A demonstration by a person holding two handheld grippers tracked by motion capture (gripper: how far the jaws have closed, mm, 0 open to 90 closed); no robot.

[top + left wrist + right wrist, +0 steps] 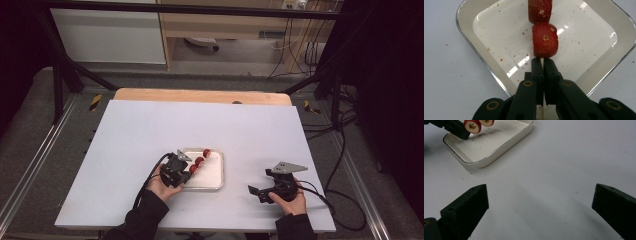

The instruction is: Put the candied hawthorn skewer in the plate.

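A thin pale skewer (542, 62) carries red fruit pieces (545, 40) threaded in a row (199, 161). My left gripper (543, 62) is shut on the skewer's bare end, just below the nearest piece, and holds it over a white square dish (599, 40). In the high view the left gripper (186, 170) sits at the dish's (215, 185) left edge. My right gripper (540, 200) stands open over bare table, jaws wide apart with nothing between them; in the high view it (260, 192) is to the right of the dish. The dish (506, 142) and two fruit pieces (472, 126) lie ahead of it.
The white table top (150, 130) has a wooden strip (200, 95) at its far edge. Small red crumbs speckle the dish and the table near it. Black frame posts (57, 85) and cables (345, 150) stand beyond the table's sides.
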